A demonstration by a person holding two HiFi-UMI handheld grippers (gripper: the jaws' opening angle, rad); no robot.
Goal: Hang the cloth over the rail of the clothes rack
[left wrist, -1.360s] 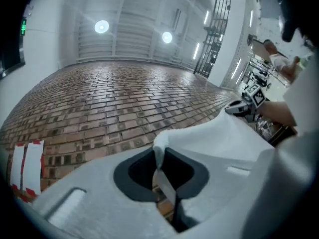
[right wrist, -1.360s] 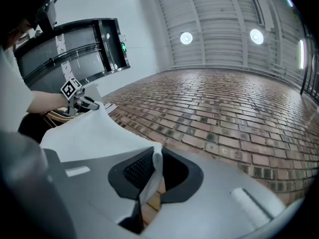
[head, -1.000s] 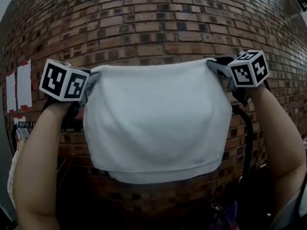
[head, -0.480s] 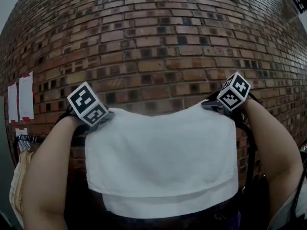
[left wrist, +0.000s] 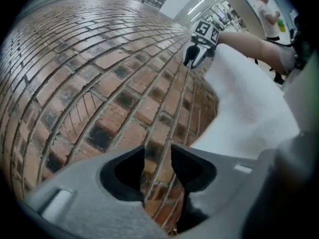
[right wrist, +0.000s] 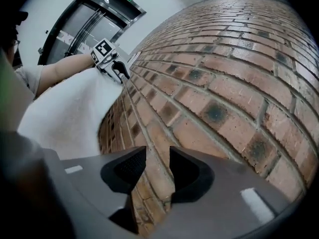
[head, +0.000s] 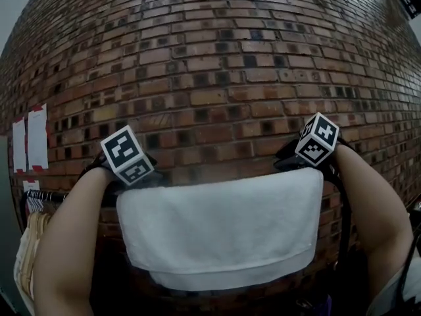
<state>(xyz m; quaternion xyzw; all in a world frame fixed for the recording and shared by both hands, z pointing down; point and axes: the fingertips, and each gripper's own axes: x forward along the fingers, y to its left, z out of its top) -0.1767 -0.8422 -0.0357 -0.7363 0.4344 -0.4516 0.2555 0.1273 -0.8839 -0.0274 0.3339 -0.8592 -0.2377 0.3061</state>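
Brick wall [head: 217, 58] fills the background in all views.

White cloth [head: 220, 232] is draped over the top of the clothes rack, and its fold line runs straight between the two grippers. The front layer hangs down and a second layer shows just below its hem. The rail itself is hidden under the cloth. Only the dark rack upright [head: 344, 229] shows, at the cloth's right edge.

Left hand-held gripper [left wrist: 157, 171]: jaws have just been opening and now stand apart. Only brick shows through the gap, nothing between the pads. The cloth sits just to its right, off the jaws.

Right hand-held gripper [right wrist: 158, 171]: same, its jaws have just been opening and are apart with bare brick in the gap. The cloth lies to its left, clear of the pads.

In the head view each gripper sits at a top corner of the cloth. Can't tell whether the bodies touch the fabric.

Paper sheets [head: 29, 137] with red tape are on the wall at far left. Hangers [head: 39, 199] are on a bar below them.
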